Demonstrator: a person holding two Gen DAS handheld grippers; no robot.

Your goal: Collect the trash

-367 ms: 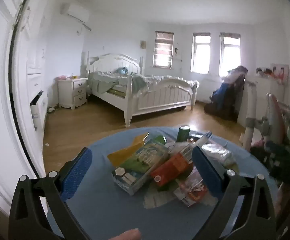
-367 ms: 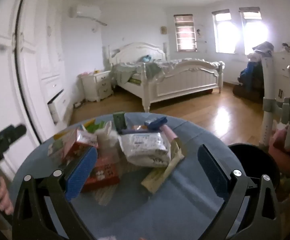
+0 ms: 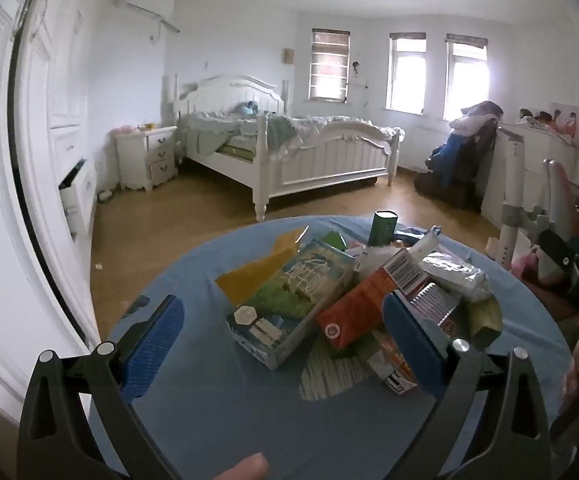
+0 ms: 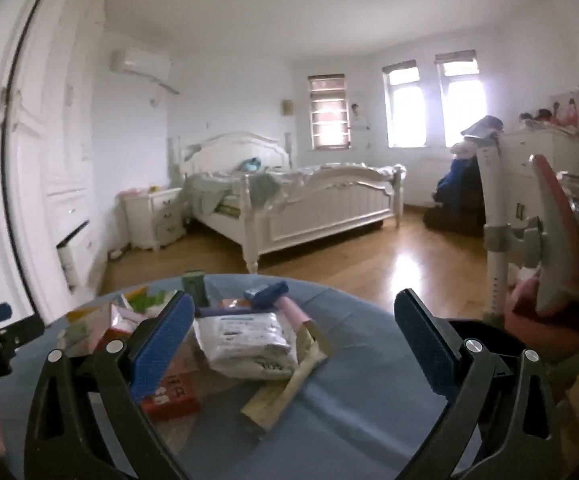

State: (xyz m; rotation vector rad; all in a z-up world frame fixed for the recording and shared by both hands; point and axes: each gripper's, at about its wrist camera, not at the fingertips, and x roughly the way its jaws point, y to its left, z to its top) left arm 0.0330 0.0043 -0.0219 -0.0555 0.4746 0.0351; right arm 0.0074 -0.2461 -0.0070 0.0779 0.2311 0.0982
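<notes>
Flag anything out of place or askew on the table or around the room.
Trash sits in a jumbled heap on the blue table: the green-and-white carton lies tilted with the orange carton leaning on it, and the white packet is crumpled. A wardrobe drawer hangs open. Both grippers, left and right, are open and empty.

The trash lies heaped on a round blue-covered surface. A green-and-blue carton lies flat, tilted, between the fingers of the left gripper, spread wide. An orange carton leans against it, just inside the gripper's right finger. A yellow wrapper lies beyond, a green can upright farther back. A white plastic packet lies between the fingers of the right gripper, also spread wide, nearer its left finger, a beige sachet beside it.
</notes>
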